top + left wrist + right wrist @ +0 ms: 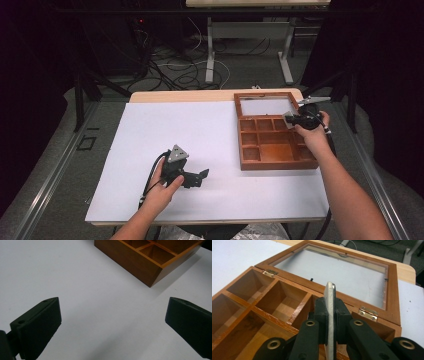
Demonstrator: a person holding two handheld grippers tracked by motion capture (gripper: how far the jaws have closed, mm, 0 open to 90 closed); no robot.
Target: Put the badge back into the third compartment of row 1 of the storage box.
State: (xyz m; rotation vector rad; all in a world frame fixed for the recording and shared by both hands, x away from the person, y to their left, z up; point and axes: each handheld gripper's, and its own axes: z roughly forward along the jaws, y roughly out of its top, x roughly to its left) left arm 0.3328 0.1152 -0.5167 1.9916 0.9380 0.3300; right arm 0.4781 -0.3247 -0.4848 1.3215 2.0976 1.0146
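Observation:
A brown wooden box (pixel 277 165) with several open compartments stands at the table's right, its glass-paned lid (pixel 237 105) laid back flat behind it. My right gripper (pixel 300 119) hovers over the box's back right compartments, shut on a thin pale flat slab (pixel 314 100) that pokes out up and to the right. In the right gripper view the slab (pixel 329 290) stands edge-on between the pads of my right gripper (pixel 330 315), above the box's dividers (pixel 287 317) and near the lid frame (pixel 392 290). My left gripper (pixel 200 176) rests low on the white sheet, jaws wide apart around nothing (pixel 113 305), pointing toward the box's corner (pixel 135 262).
A white sheet (pixel 200 130) covers most of the wooden table. The box's compartments hold nothing that I can see. Beyond the table's far edge are a desk frame (pixel 210 55) and tangled cables (pixel 170 65) on the floor.

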